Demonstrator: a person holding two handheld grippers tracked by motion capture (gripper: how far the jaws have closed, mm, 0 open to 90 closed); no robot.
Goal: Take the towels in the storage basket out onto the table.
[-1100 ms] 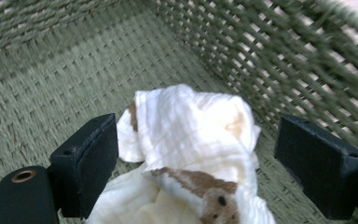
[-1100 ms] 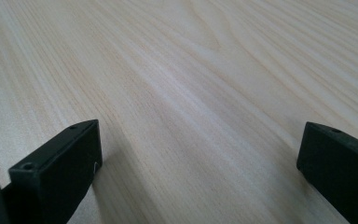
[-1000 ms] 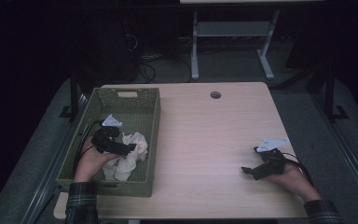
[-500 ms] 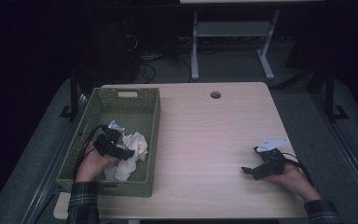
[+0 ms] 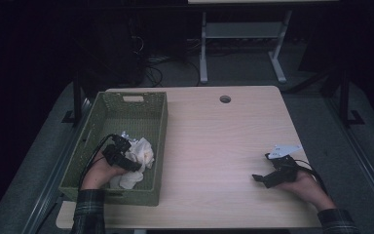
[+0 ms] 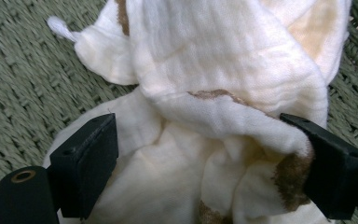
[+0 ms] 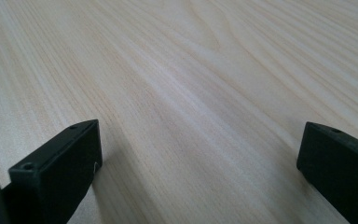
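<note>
- Right now the left gripper point(image 5: 126, 158) is down inside the green woven rectangular basket point(image 5: 157, 146), its black fingers point(image 6: 86, 161) spread wide on either side of the crumpled white cloth with brown patches point(image 6: 223, 116).
- Between those fingers lies a thick fold of the cloth; the fabric touches the inner face of the one at the right of the left gripper view, while the other has cloth just beside it. They have not pinched in yet, as far as the spread shows.
- Beyond the fingertips more cloth is heaped, and the basket's woven floor shows past it on both sides.
- To do the grasp well, I judge the fingers should sink a little deeper so they bracket the bunched ridge, not just a loose top layer, then close firmly; a thin single ply could slip out on lifting.
- Keeping the tips off the weave should prevent snagging the basket.
- Over at the right gripper point(image 5: 272, 173), the fingers point(image 7: 60, 168) stand wide with nothing between them, hovering low over the pale wooden surface point(image 7: 191, 93), well apart from the basket.
</note>
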